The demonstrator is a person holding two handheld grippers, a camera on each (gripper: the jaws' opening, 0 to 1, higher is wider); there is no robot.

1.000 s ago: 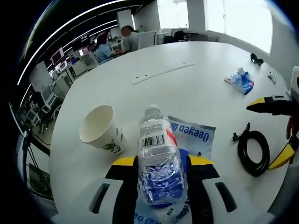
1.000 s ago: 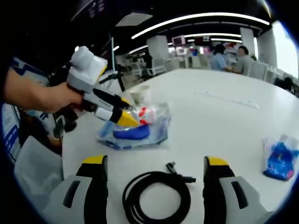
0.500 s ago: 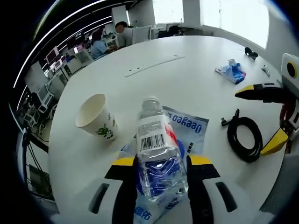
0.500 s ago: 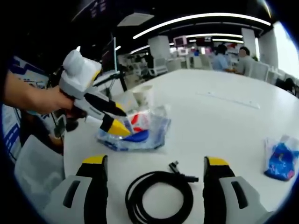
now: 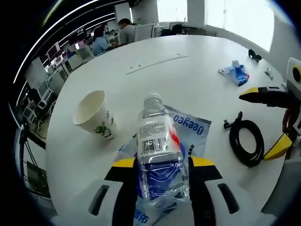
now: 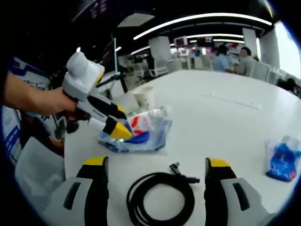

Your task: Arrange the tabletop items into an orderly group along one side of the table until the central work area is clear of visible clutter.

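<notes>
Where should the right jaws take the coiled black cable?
Probably across the near side of the coiled black cable, coming straight down: it lies flat on the white table, between the open jaws of the right gripper. Avoid the far side, where the plug end sticks out.

- Right gripper — jaws spread wide, straddling a coiled black cable.
- Left gripper clamps a clear bottle above a blue-printed bag.
</notes>
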